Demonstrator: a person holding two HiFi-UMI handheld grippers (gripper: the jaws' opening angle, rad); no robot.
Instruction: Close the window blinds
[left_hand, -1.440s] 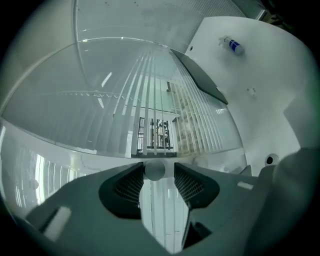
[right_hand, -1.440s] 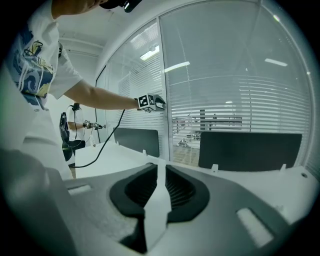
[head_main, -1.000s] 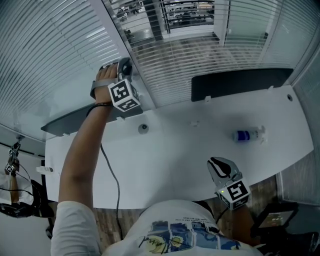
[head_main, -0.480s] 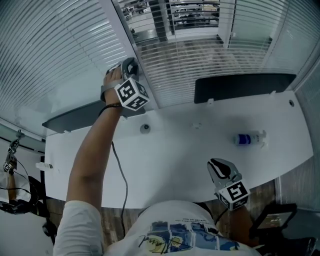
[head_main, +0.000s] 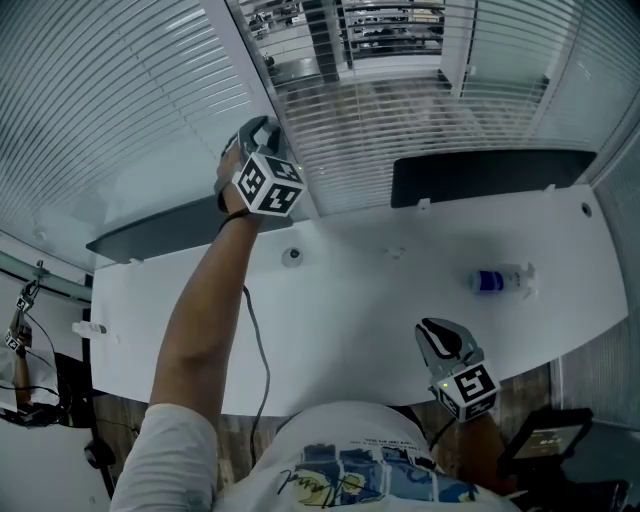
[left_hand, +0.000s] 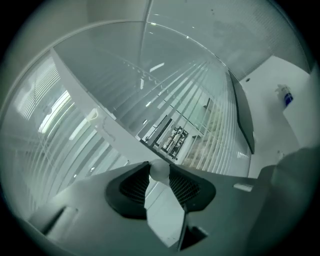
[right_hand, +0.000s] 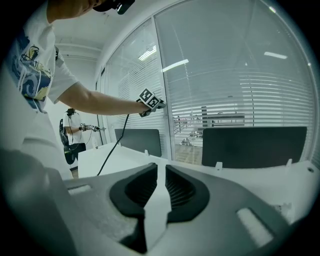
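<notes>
The white slatted window blinds (head_main: 100, 90) cover the glass beyond the desk; the middle pane's blinds (head_main: 400, 120) let the outside show between their slats. My left gripper (head_main: 262, 128) is raised at the window's white post (head_main: 250, 70). In the left gripper view its jaws (left_hand: 160, 170) are shut on the rounded white end of the blinds' wand (left_hand: 160, 173). My right gripper (head_main: 435, 328) hangs low over the desk's near edge; in the right gripper view a narrow gap shows between its jaws (right_hand: 161, 167), with nothing in it.
A white desk (head_main: 380, 310) stands between me and the window, with black divider screens (head_main: 480, 165) along its far side. A small blue bottle (head_main: 495, 275) lies at its right. A dark cable (head_main: 255, 330) runs over the desk. Another person (head_main: 20, 335) stands at far left.
My left hand has rolled about its own line with the wand in its jaws and drifted slightly up and right in the head view. The right gripper has stayed put.
</notes>
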